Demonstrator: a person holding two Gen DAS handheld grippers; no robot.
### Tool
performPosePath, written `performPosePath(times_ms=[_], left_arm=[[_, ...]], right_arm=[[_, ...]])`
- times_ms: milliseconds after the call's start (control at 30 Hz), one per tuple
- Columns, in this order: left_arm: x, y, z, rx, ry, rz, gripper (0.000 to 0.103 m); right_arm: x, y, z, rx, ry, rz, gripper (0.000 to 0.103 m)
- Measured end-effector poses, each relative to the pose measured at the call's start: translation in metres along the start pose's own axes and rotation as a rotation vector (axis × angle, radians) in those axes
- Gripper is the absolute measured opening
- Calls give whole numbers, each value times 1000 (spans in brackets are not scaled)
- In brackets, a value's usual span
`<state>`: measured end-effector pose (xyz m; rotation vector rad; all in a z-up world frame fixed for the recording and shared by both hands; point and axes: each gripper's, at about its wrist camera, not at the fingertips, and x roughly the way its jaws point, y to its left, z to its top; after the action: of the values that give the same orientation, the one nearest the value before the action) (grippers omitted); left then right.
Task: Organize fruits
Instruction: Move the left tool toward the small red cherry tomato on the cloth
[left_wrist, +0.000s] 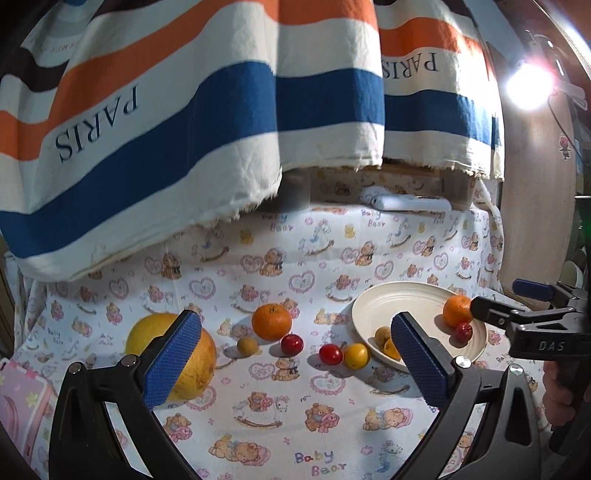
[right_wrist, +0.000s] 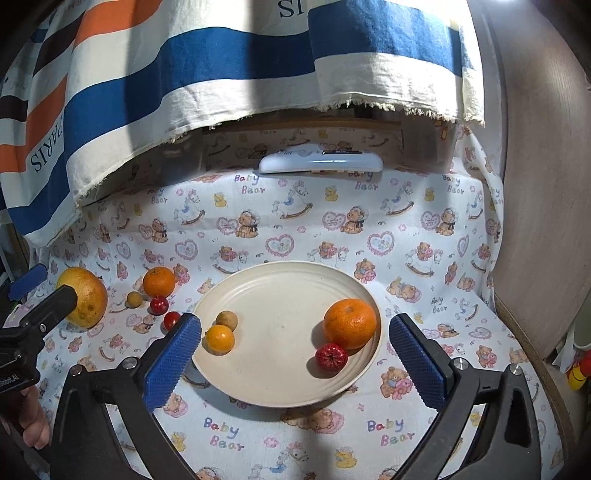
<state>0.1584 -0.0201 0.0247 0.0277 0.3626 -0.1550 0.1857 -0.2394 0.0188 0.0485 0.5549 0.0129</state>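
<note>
A cream plate (right_wrist: 280, 373) (left_wrist: 402, 299) holds an orange (right_wrist: 350, 323), a red fruit (right_wrist: 331, 355), a small yellow-orange fruit (right_wrist: 220, 339) and a brown longan (right_wrist: 226, 320). On the cloth to its left lie a grapefruit (left_wrist: 201, 354), another orange (left_wrist: 271, 321), a longan (left_wrist: 246, 346), two red fruits (left_wrist: 291, 344) (left_wrist: 330, 353) and a yellow fruit (left_wrist: 356, 356). My left gripper (left_wrist: 291, 363) is open and empty over the loose fruits. My right gripper (right_wrist: 293, 363) is open and empty above the plate's near side; it also shows in the left wrist view (left_wrist: 517, 314).
A striped PARIS cloth (left_wrist: 184, 110) hangs over the back. A white remote (right_wrist: 319, 162) lies at the back edge. A pink object (left_wrist: 18, 398) sits at the far left. A wooden panel (right_wrist: 546, 184) and a bright lamp (left_wrist: 526, 86) are on the right.
</note>
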Motion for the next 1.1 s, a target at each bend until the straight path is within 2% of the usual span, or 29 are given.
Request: performPosePath(times_ms=[400,700,767,833,1033,1100], left_arm=[[21,8,-5,-39,108,-8,102],[48,22,-3,-134,317,-71,101],[56,27,0,-155,365,-113,96],[63,33,2,-176,401,-110,83],[82,30,5,-169,475,-114,61],[91,24,3,-172,507,-117,58]], right_arm=[[6,0,-2,-8,20,-19,103],[16,-1,-6,-12,46,-40,103],[19,-1,-6,-15,52,-48,103],[20,-1,-6,-14,52,-55,102],[21,-1,-7,-18,47,-68,103],[23,-1,-8,-20,55,-72,103]])
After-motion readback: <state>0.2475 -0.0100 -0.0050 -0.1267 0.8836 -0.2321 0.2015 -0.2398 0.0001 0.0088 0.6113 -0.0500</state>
